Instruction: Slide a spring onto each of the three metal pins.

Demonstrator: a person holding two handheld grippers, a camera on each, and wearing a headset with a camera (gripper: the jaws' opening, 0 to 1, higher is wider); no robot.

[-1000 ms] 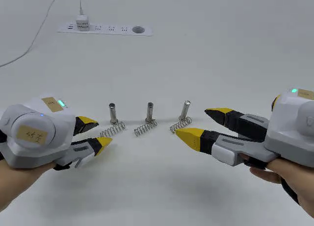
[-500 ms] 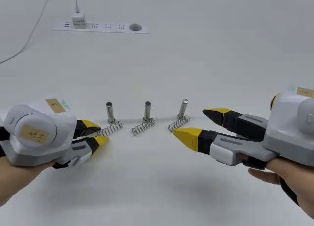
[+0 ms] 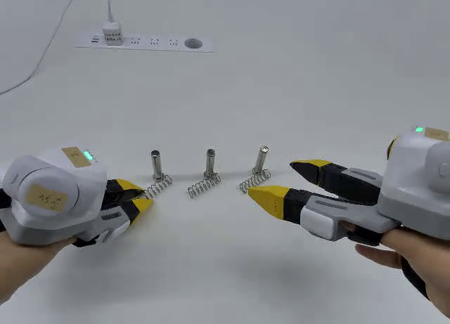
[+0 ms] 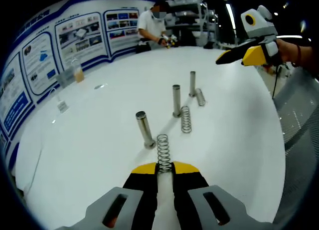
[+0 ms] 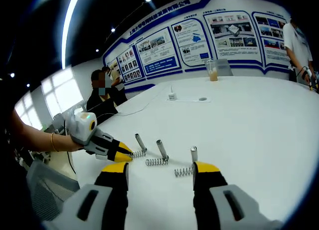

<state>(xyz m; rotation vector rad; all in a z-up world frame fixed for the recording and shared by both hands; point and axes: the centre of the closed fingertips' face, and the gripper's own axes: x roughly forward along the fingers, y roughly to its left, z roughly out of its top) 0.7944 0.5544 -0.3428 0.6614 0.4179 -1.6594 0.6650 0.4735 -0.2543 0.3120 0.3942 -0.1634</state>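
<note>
Three metal pins stand upright in a row: left pin, middle pin, right pin. A spring lies on the table at the foot of each: left spring, middle spring, right spring. My left gripper has its yellow tips pinched on the near end of the left spring, beside the left pin. My right gripper is open, just right of the right spring and right pin, touching nothing.
A white power strip with a plugged-in adapter and cable lies at the table's far edge. The white table is bare around the pins. A person sits at the far side, and another stands by a distant bench.
My left gripper's jaws went from open to pinched on the end of the left spring. The right gripper edged slightly toward the right spring and stayed open.
</note>
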